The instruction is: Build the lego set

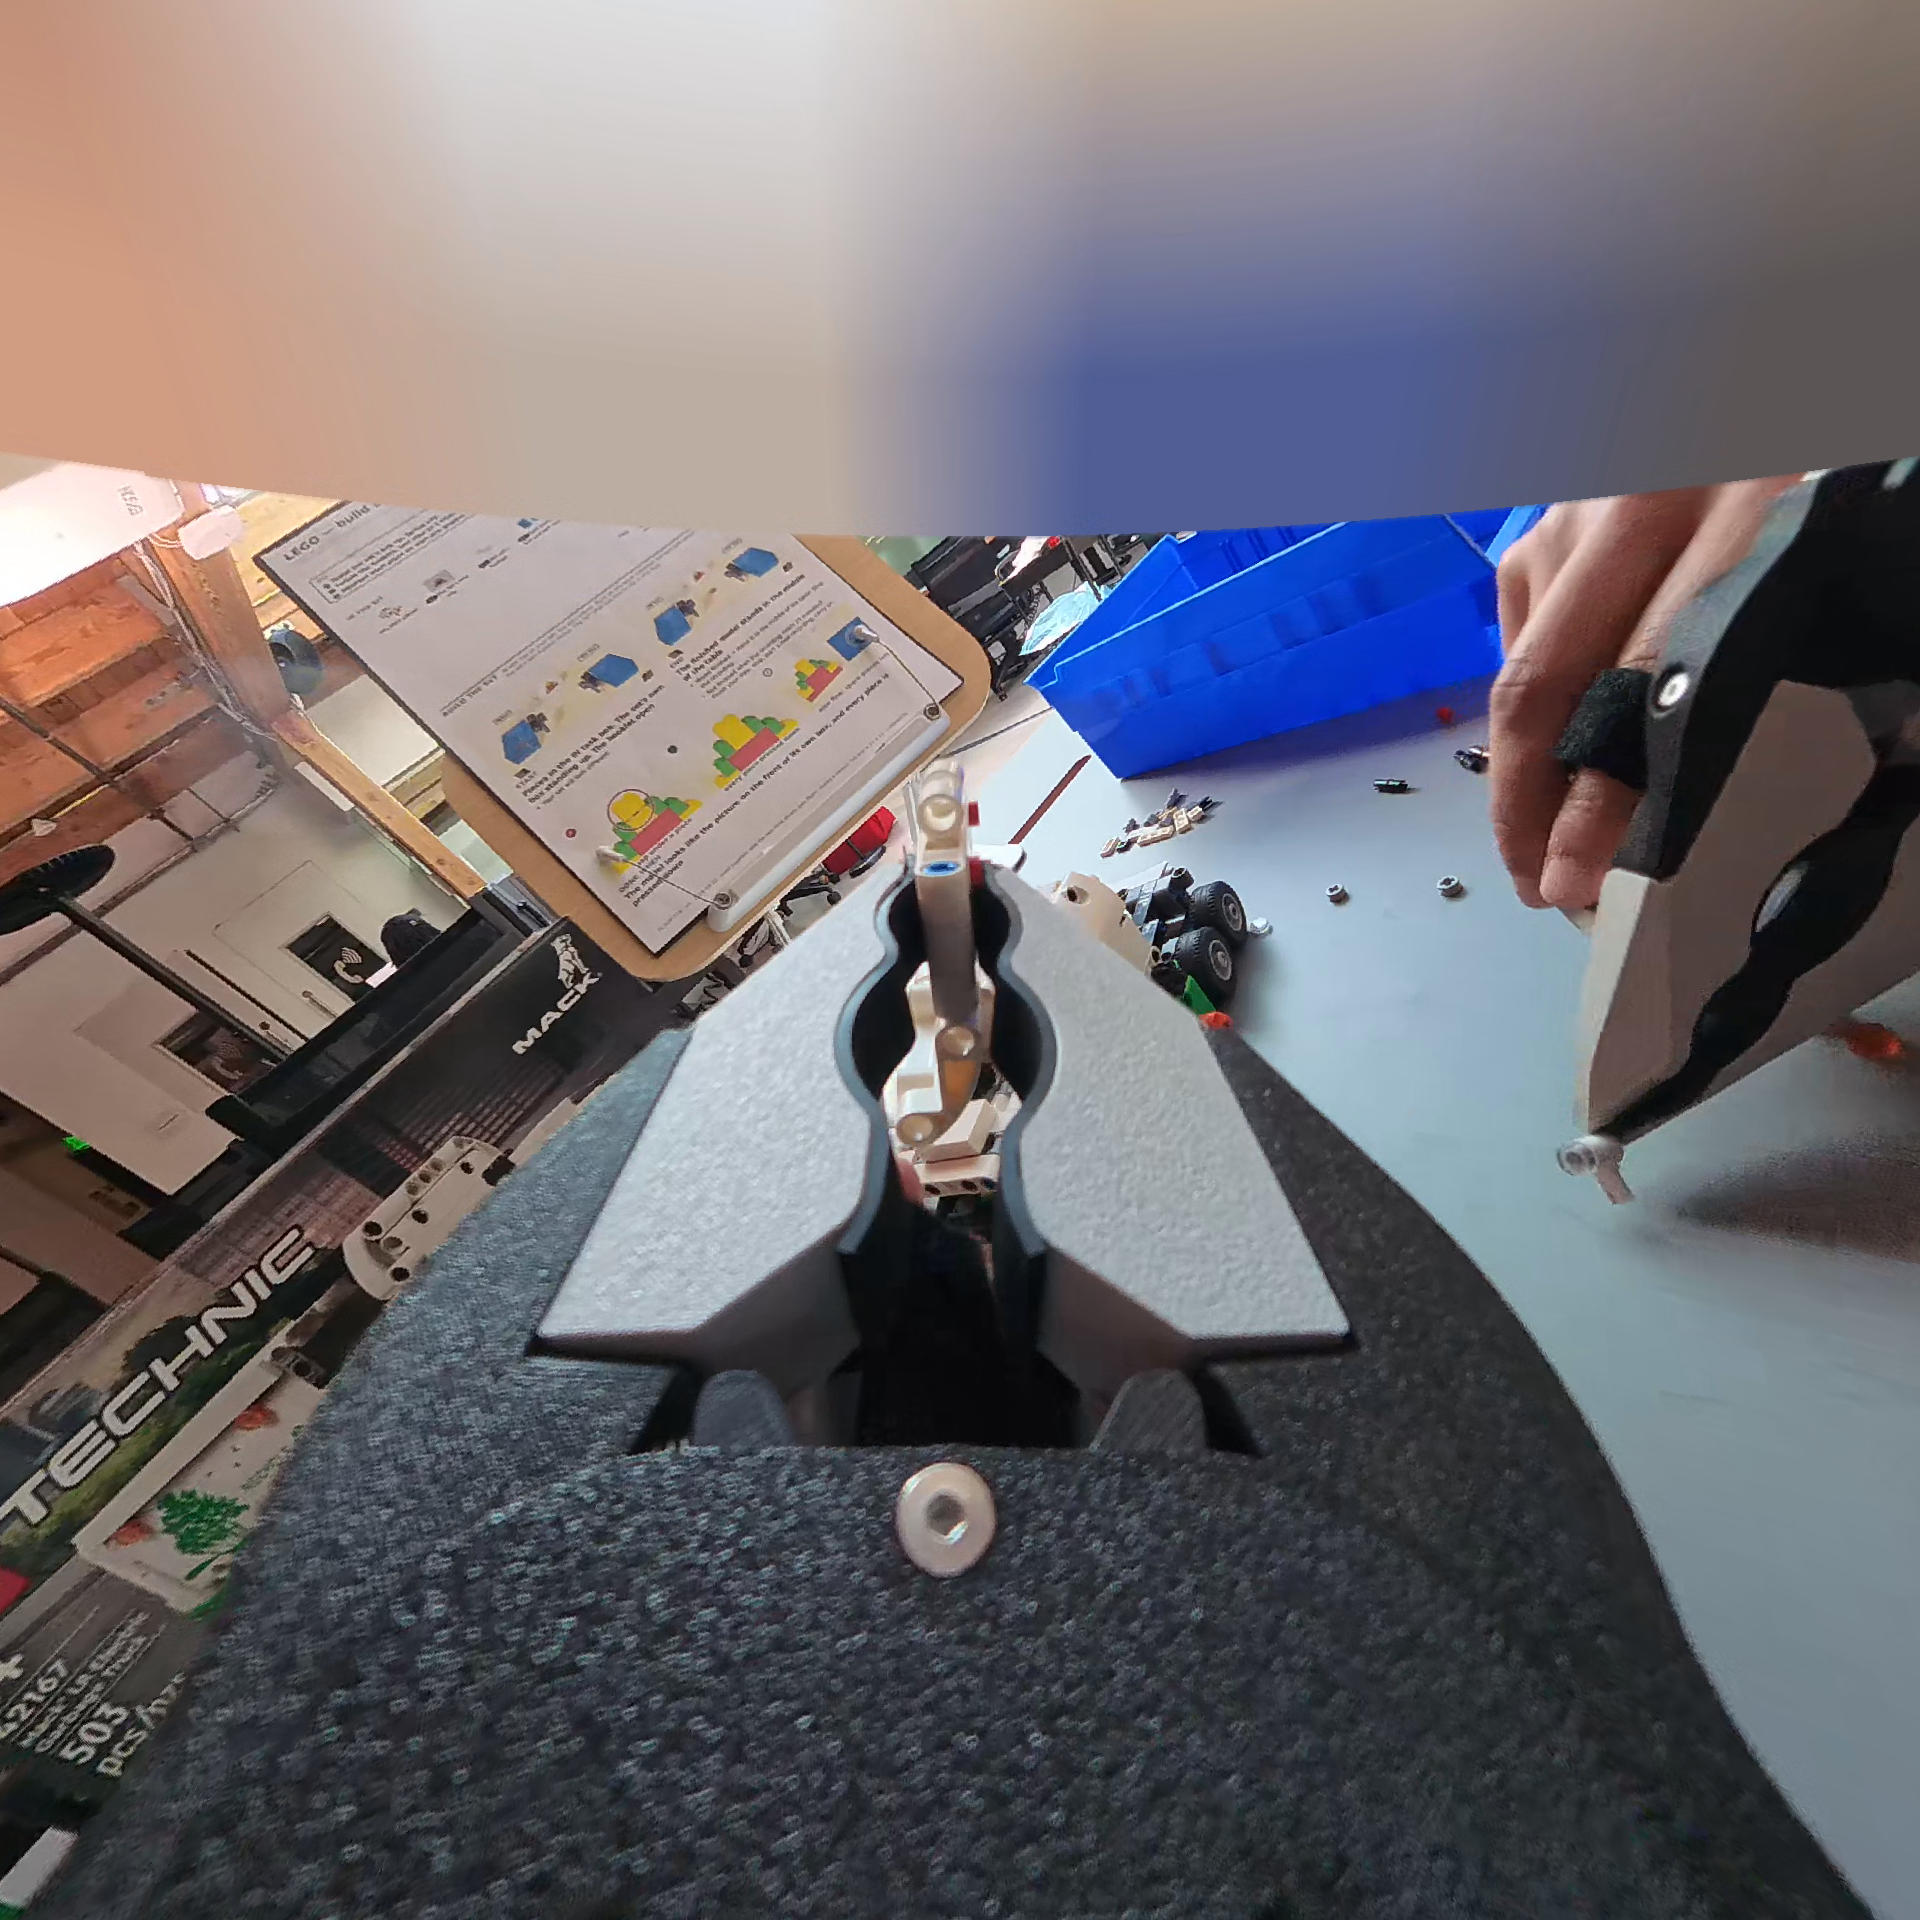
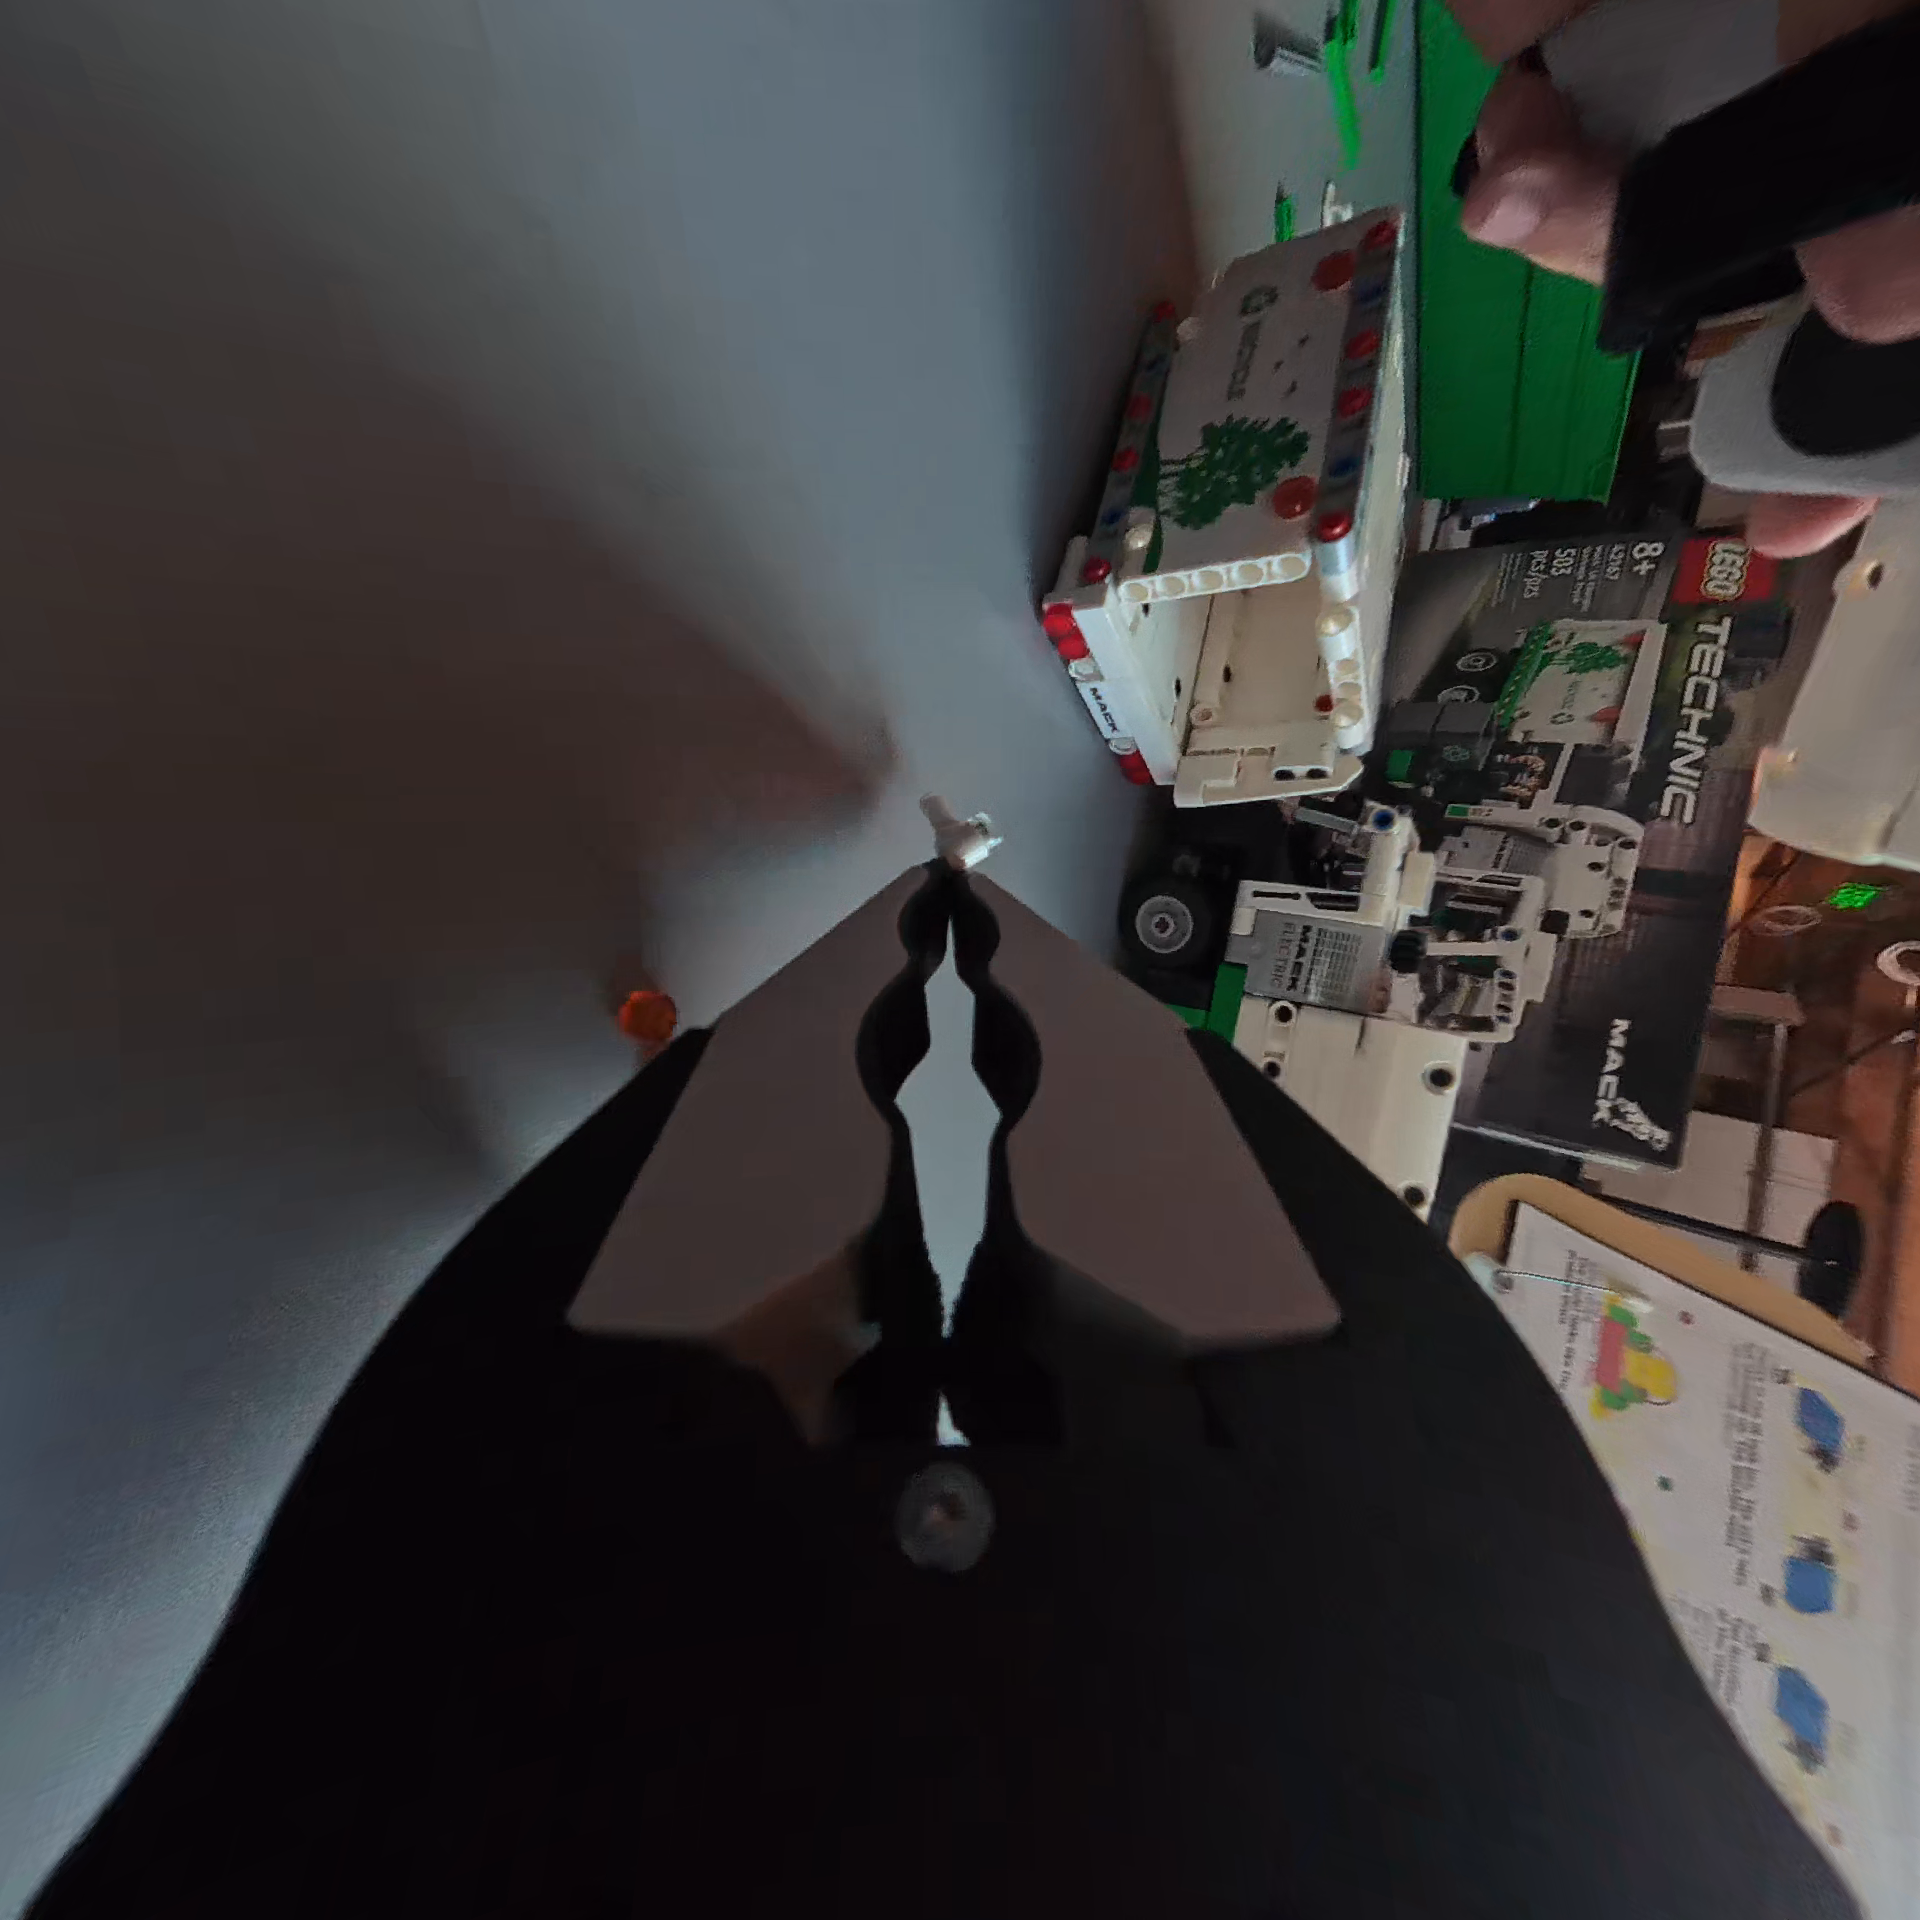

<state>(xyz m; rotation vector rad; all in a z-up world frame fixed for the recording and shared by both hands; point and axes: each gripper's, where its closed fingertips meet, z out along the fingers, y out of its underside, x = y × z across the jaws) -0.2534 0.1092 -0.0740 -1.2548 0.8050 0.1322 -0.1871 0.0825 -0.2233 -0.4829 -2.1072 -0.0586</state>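
My left gripper (image 1: 951,883) is shut on a small white and grey lego sub-assembly (image 1: 951,997), a grey beam with white angled parts, held up off the table. My right gripper (image 2: 948,868) is shut on a small light grey pin piece (image 2: 961,834) at its tips, just above the grey table; it also shows in the left wrist view (image 1: 1600,1127) with the pin (image 1: 1595,1162) at its tip. A white lego truck body (image 2: 1242,520) with a green tree print lies on the table. A partly built chassis with black wheels (image 1: 1205,930) sits further back.
A blue bin (image 1: 1278,644) stands at the back. Small loose pieces (image 1: 1158,826) lie scattered on the table (image 1: 1455,1351). An orange round piece (image 2: 646,1013) lies near my right gripper. The lego set box (image 2: 1579,831) and an instruction sheet on a wooden board (image 1: 665,717) stand at the side.
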